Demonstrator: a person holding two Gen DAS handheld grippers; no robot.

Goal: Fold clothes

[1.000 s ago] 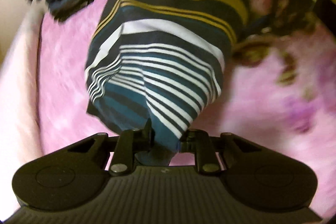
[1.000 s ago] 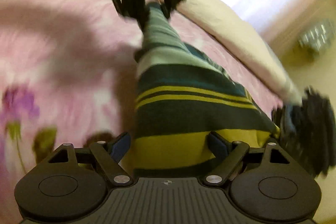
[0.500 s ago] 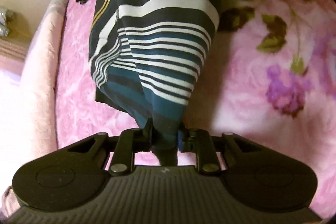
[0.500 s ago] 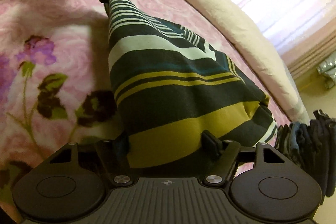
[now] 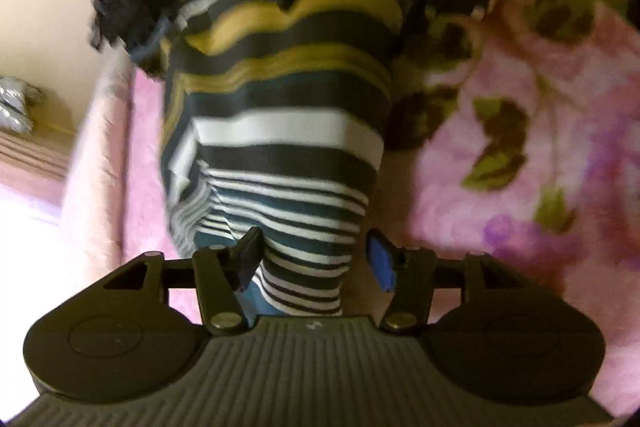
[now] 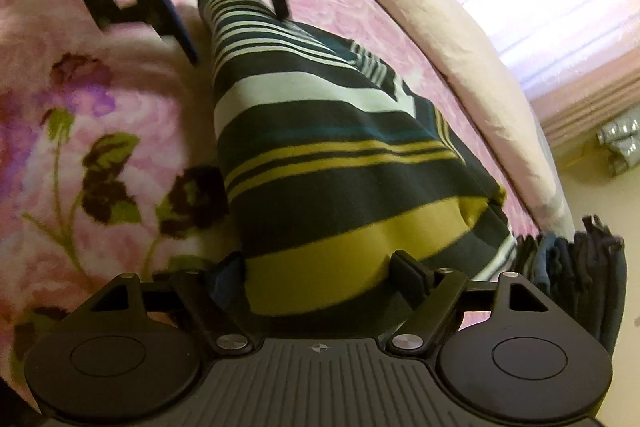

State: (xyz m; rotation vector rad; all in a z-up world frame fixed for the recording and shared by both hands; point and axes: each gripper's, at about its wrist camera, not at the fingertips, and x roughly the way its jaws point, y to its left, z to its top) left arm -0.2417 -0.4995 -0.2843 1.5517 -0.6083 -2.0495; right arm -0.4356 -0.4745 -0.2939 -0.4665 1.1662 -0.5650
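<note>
- Since half a second ago, the left gripper (image 5: pixel 314 259) has let go: its jaws, then pinched on the narrow teal-and-white end of the striped garment (image 5: pixel 280 131), now stand apart, with that end lying loose between them.
- From the right wrist view, the left gripper (image 6: pixel 224 3) sits at the far end of the garment (image 6: pixel 332 155), a blue pad (image 6: pixel 180 27) showing on one finger, just beside the cloth tip.
- Right gripper (image 6: pixel 316 271) has its jaws spread wide on either side of the broad mustard-yellow band; whether they press the cloth I cannot tell.
- Garment lies stretched lengthwise on the pink floral blanket (image 6: pixel 100 147) of the bed.
- Dark folded clothes (image 6: pixel 580 275) sit at the near right, by the pale bed edge (image 6: pixel 460 47).
</note>
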